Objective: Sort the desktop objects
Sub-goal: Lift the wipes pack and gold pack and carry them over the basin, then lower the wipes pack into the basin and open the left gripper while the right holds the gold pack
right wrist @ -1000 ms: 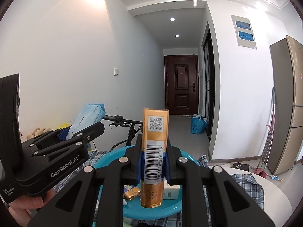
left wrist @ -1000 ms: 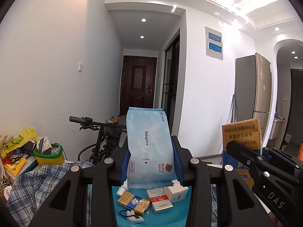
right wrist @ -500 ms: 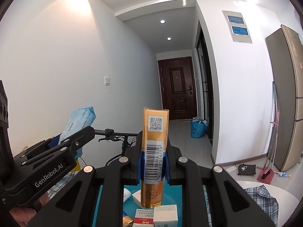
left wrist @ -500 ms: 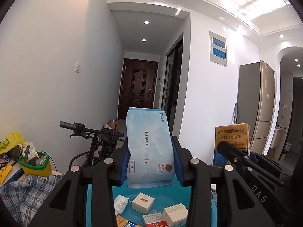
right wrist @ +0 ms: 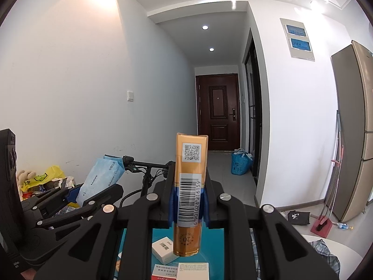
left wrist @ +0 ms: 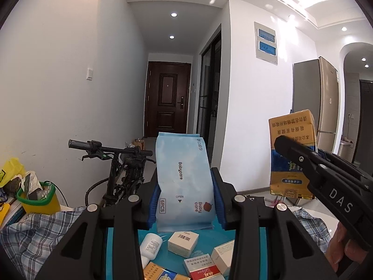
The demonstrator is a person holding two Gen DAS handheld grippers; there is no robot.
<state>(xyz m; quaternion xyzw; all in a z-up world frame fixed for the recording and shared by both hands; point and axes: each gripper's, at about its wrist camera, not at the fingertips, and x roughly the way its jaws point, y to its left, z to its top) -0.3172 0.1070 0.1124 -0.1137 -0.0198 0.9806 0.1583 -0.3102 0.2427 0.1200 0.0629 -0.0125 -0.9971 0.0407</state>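
My left gripper (left wrist: 185, 200) is shut on a light blue Babycare wipes pack (left wrist: 183, 179), held upright above a teal tray (left wrist: 223, 231). In the tray lie a white bottle (left wrist: 151, 245), small white boxes (left wrist: 183, 242) and a red-and-white cigarette pack (left wrist: 202, 271). My right gripper (right wrist: 188, 200) is shut on a gold cigarette pack (right wrist: 190, 196), held upright by its narrow sides over the same tray (right wrist: 213, 245). Seen from the left wrist, that gold pack (left wrist: 291, 154) stands at the right in the other gripper. From the right wrist, the wipes pack (right wrist: 102, 177) shows at the left.
A checked cloth (left wrist: 30, 235) covers the table around the tray. A green-and-yellow bin (left wrist: 38, 198) and yellow bags sit at the far left. A bicycle (left wrist: 121, 168) leans behind the table. A hallway with a dark door (right wrist: 218, 112) and a fridge (right wrist: 349, 128) lie beyond.
Both grippers moved across above the tray with their packs still held. The tray's boxes have shifted in both views, and the gold pack stands farther right in the left wrist view.
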